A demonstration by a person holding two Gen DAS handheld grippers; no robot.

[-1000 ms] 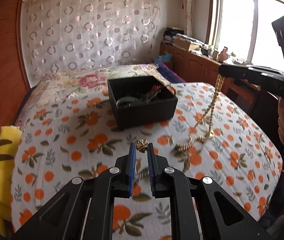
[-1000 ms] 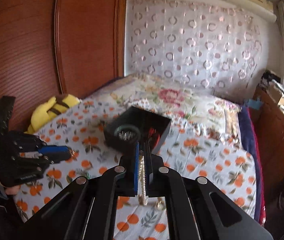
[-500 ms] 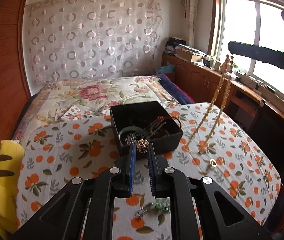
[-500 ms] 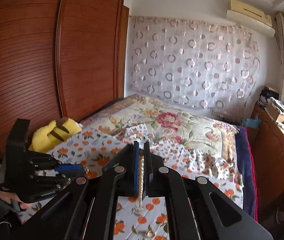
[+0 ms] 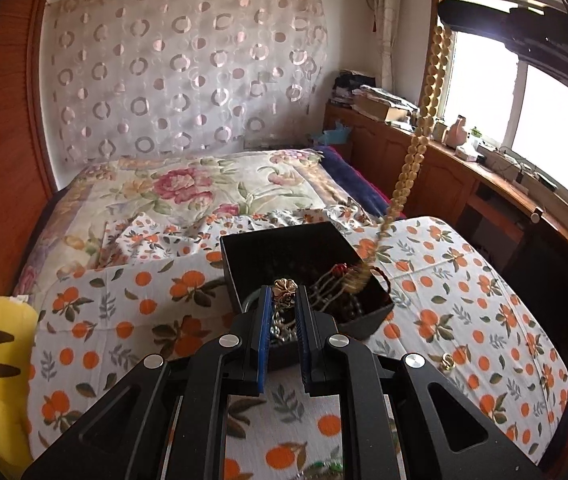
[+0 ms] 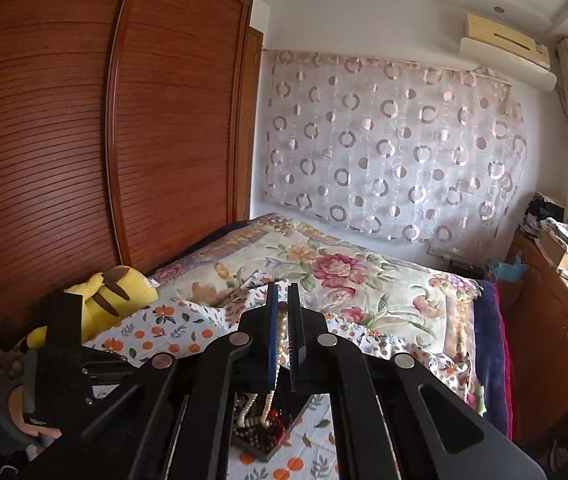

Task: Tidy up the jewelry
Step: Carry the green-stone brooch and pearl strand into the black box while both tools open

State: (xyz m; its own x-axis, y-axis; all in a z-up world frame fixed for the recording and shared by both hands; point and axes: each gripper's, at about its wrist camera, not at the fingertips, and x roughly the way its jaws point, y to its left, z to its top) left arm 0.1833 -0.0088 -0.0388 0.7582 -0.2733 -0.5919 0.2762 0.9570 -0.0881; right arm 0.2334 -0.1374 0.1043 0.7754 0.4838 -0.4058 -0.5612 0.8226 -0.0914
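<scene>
Left tongs (image 5: 283,300) pinch gold flower brooch (image 5: 285,289) over black box (image 5: 284,248); right tongs (image 6: 282,316) clamp bead necklace (image 5: 424,128), tail dipping inside. Both unreleased; gold ring (image 5: 447,361) lies right on bed.

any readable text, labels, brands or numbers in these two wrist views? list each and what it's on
None readable.
Air conditioner: no legible brand or label.
Boxes and papers on the wooden cabinet: any print too small and blurred to read.
Black jewelry box, left gripper, right gripper: no markings visible.
</scene>
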